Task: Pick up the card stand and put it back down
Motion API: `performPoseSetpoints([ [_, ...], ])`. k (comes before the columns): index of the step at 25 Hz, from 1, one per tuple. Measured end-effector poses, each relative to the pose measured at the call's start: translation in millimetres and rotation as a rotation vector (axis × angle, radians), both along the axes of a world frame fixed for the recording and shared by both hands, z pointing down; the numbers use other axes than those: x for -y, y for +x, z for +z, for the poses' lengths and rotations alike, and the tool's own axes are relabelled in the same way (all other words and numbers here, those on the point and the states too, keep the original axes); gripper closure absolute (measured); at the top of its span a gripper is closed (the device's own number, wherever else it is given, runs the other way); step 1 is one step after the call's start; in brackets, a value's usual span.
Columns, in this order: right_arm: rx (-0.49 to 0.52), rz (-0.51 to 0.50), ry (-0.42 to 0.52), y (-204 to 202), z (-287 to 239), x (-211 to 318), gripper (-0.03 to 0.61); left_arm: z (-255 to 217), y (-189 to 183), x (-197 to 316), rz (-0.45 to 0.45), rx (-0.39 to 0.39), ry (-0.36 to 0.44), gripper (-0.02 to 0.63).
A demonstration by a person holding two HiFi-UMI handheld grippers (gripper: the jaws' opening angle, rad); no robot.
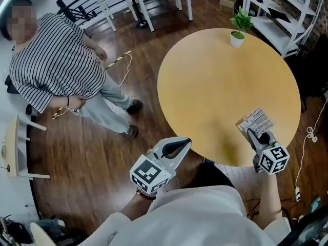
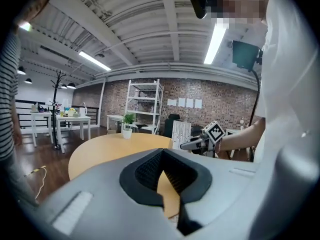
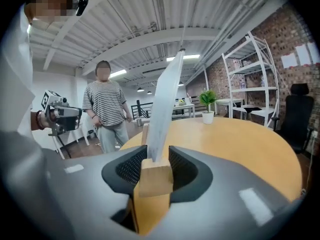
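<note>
Your right gripper (image 1: 249, 132) clamps the white-carded wooden-block card stand (image 1: 255, 121) at the round tan table's (image 1: 220, 86) five o'clock; your left gripper (image 1: 182, 143) has its jaws together on nothing; set-down apparently still to do.

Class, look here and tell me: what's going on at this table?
A person holds a gripper in each hand at a round wooden table. The right gripper is shut on the wooden base of the card stand, over the table's near edge; whether the stand touches the tabletop can't be told. The left gripper holds nothing, just off that edge. A potted plant sits at the far side, and someone in a striped shirt stands nearby.
</note>
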State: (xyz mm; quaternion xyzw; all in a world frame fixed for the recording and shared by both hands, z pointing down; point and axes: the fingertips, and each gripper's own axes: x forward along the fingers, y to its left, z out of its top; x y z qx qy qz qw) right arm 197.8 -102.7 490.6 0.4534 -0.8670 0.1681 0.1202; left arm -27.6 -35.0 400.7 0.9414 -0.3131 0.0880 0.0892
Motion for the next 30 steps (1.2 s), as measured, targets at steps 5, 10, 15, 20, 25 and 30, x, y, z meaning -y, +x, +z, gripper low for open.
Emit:
performPoseSetpoints([
  [5, -0.019, -0.09, -0.055, 26.9, 26.5, 121.1, 0.439, -28.9, 49.2, 89.5, -0.008, -0.135, -0.025, 0.62],
  [10, -0.128, -0.216, -0.053, 4.4, 66.7, 228.7, 0.439, -24.9, 49.5, 167.5, -0.107, -0.184, -0.078, 0.62],
  [15, -0.155, -0.228, -0.065, -26.3, 113.9, 275.5, 0.44, 2.6, 31.5, 182.7, -0.116, -0.113, -0.161, 0.62],
  [20, -0.248, -0.343, 0.005, -43.5, 131.5, 282.9, 0.44, 18.7, 14.0, 219.4, -0.159, -0.135, -0.204, 0.62],
  [25, -0.383, -0.449, -0.006, -32.9, 164.3, 271.6, 0.44, 29.8, 20.7, 247.6, -0.133, -0.158, -0.234, 0.62],
  [30, -0.381, -0.412, -0.063, -24.3, 174.7, 272.5, 0.333, 38.7, 25.4, 246.7, -0.105, -0.157, -0.255, 0.62],
])
